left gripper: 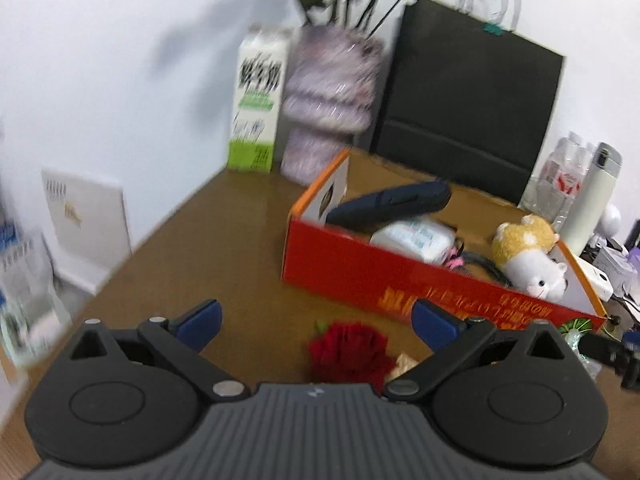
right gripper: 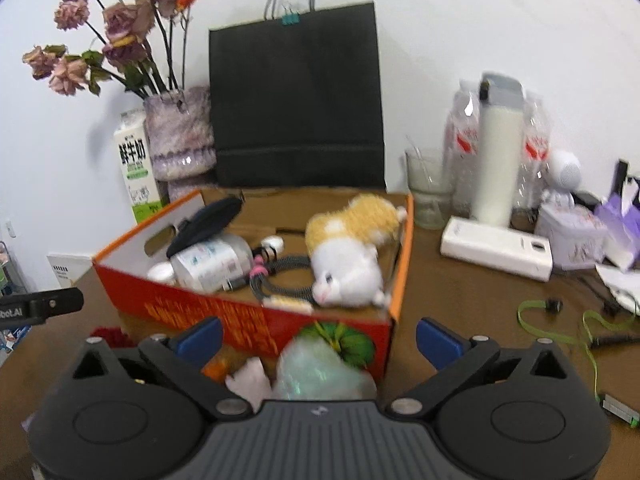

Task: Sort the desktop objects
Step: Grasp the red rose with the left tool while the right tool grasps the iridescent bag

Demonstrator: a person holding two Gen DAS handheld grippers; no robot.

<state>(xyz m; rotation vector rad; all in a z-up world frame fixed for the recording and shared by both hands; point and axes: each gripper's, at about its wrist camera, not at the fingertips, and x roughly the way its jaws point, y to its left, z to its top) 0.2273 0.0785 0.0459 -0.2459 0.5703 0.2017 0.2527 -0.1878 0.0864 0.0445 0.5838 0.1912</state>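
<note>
Gaping wide and empty, the left gripper (left gripper: 316,322) hangs over a red flower (left gripper: 348,350) half hidden by its body; the right gripper (right gripper: 318,338), also spread, partly covers a blurred pale wrapper (right gripper: 320,372). Beyond stands the box (right gripper: 248,316), holding a plush (right gripper: 348,252), cable (right gripper: 280,276) and bottle (right gripper: 212,260).

Bare brown desk (left gripper: 224,240) lies left of the red box (left gripper: 360,272). Behind it stand 3 barriers (milk carton (left gripper: 258,100), vase (left gripper: 328,100), black bag (left gripper: 468,100)); bottles (right gripper: 496,148) and clutter crowd its right.
</note>
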